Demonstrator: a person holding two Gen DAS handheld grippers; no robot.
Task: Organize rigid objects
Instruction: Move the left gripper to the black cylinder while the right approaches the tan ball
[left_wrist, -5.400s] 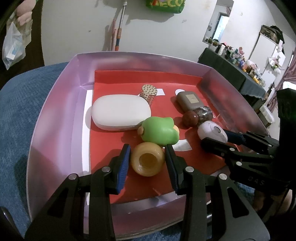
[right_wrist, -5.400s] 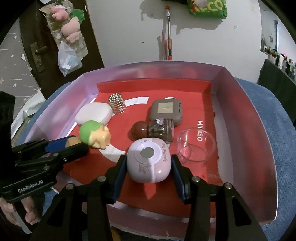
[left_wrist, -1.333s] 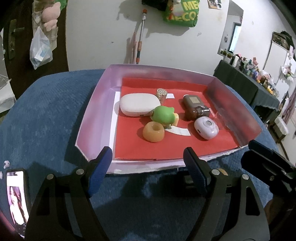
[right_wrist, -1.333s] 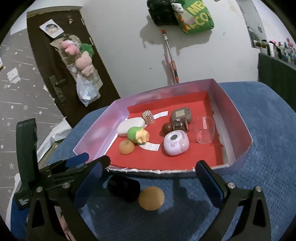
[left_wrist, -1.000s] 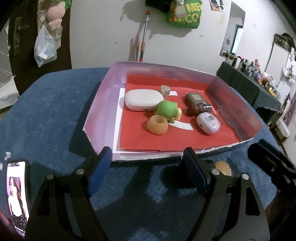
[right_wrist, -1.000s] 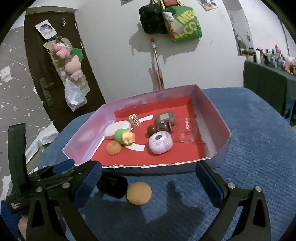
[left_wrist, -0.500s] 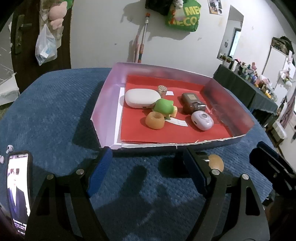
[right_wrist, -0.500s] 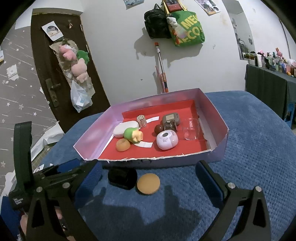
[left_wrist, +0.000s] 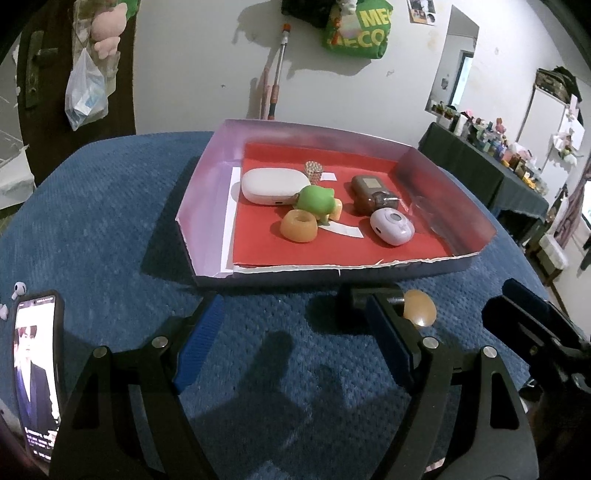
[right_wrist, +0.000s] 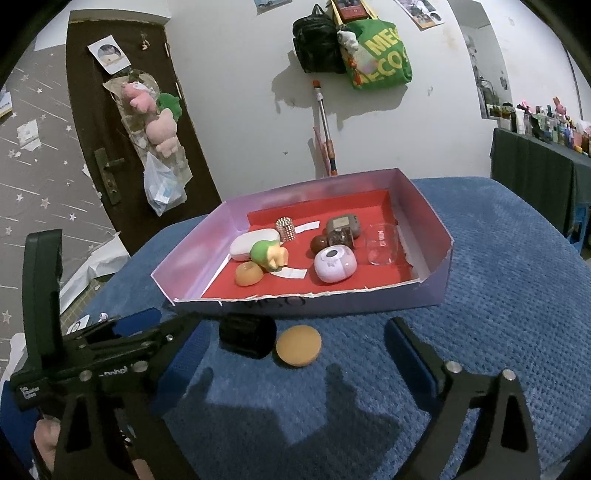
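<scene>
Hovering wide open and holding nothing, left gripper and right gripper, low over the blue cloth. Lying just ahead, between the claws and the box: a flat round orange disc touching a short black cylinder on its left, both still outside the box, the disc straight in front of the right claw and so nearer to it. Farther off, sitting inside the box, a green toy, an orange ring and a pink case.
</scene>
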